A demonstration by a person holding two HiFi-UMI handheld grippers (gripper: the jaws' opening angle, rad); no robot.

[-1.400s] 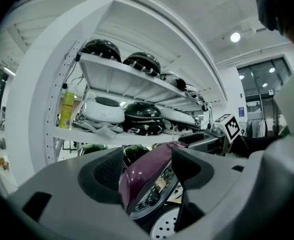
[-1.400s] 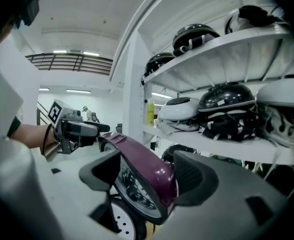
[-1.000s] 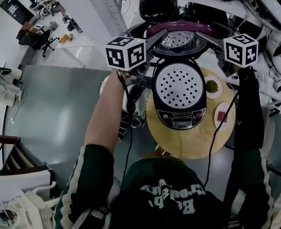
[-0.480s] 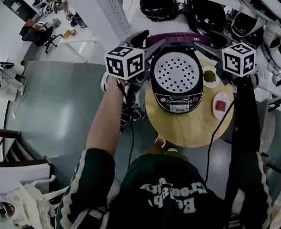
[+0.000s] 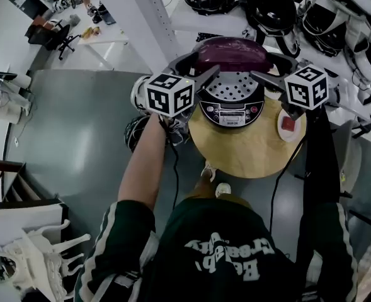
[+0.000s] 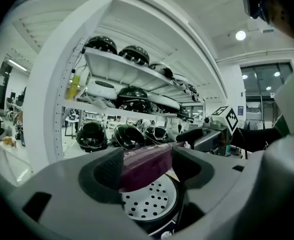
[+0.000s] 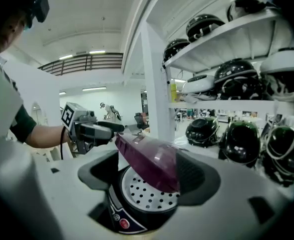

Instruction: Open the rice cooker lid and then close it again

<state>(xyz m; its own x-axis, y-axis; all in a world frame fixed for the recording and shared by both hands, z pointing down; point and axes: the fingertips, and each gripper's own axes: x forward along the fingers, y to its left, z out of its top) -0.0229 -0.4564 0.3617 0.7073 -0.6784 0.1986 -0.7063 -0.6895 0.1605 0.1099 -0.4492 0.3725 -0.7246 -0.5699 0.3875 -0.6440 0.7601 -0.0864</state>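
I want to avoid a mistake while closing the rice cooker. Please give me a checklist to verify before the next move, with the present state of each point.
1. Lid fully down: not ok. It hangs tilted above the perforated inner plate.
2. Left gripper holds the lid: ok. The lid edge fills the gap between its jaws.
3. Right gripper holds the lid: not ok. The lid lies against one pad only.
4. Inner plate free of objects: ok, on the part that shows.
5. Rice cooker stands fully on the table: ok.
6. Latch ready: cannot tell.
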